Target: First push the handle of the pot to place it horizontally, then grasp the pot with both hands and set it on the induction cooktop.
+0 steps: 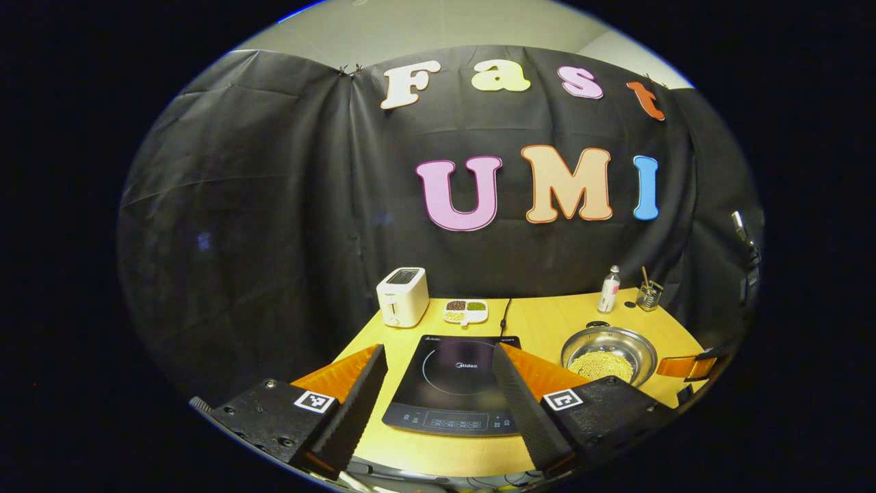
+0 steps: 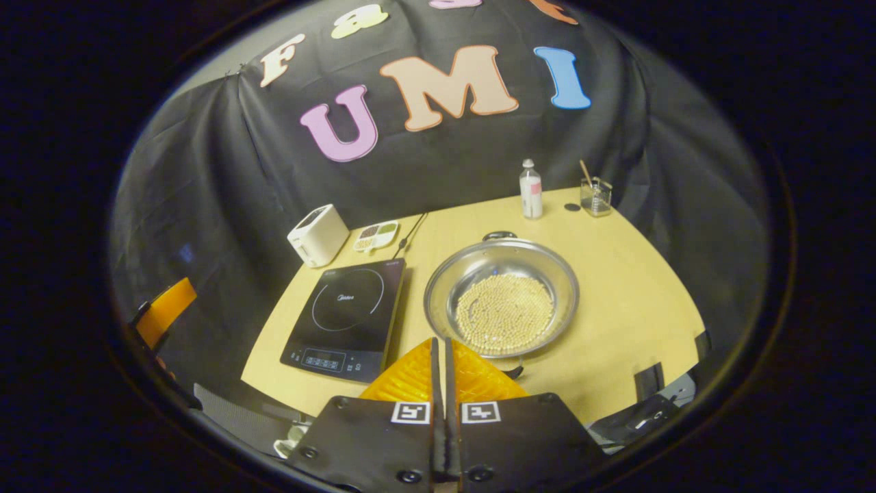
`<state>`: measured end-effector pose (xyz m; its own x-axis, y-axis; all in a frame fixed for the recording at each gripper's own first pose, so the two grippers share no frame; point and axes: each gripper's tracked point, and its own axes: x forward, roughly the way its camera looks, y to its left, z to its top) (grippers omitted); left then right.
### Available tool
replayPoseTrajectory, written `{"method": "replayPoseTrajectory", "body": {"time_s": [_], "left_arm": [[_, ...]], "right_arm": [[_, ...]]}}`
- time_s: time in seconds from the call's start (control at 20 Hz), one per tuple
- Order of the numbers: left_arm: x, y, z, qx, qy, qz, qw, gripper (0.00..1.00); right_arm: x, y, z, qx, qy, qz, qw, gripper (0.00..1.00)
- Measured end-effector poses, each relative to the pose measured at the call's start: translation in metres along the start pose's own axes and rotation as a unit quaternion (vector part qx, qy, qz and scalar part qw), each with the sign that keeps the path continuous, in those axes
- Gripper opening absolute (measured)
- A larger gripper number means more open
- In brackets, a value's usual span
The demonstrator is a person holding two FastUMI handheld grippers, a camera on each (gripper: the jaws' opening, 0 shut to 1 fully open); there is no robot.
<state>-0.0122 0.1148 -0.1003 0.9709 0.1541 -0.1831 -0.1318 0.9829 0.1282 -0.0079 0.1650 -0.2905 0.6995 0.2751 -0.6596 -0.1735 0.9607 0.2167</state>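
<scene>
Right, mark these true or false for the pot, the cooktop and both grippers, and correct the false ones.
1. The round steel pot sits on the black induction cooktop. False: it stands on the yellow wooden table beside the cooktop.
2. The pot holds small pale beans. True.
3. The right gripper has its fingers spread wide. False: they are closed together, with nothing between them.
4. The left gripper is open, its fingers framing the cooktop in the left gripper view. True.
5. The white toaster stands behind the cooktop, near the wall. True.
6. The clear plastic bottle lies tipped over. False: it stands upright at the table's back.
</scene>
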Motion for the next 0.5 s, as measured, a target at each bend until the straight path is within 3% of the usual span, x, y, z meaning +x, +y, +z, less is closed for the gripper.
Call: {"method": "replayPoseTrajectory", "body": {"time_s": [0.25, 0.5], "left_arm": [[-0.003, 0.017, -0.009, -0.003, 0.005, 0.012, 1.0, 0.96], [-0.001, 0.035, -0.024, -0.011, 0.022, 0.025, 0.999, 0.95]], "right_arm": [[0.026, 0.01, -0.037, 0.031, 0.071, 0.014, 0.997, 0.02], [0.058, 0.008, -0.072, 0.093, 0.167, 0.005, 0.982, 0.03]]}}
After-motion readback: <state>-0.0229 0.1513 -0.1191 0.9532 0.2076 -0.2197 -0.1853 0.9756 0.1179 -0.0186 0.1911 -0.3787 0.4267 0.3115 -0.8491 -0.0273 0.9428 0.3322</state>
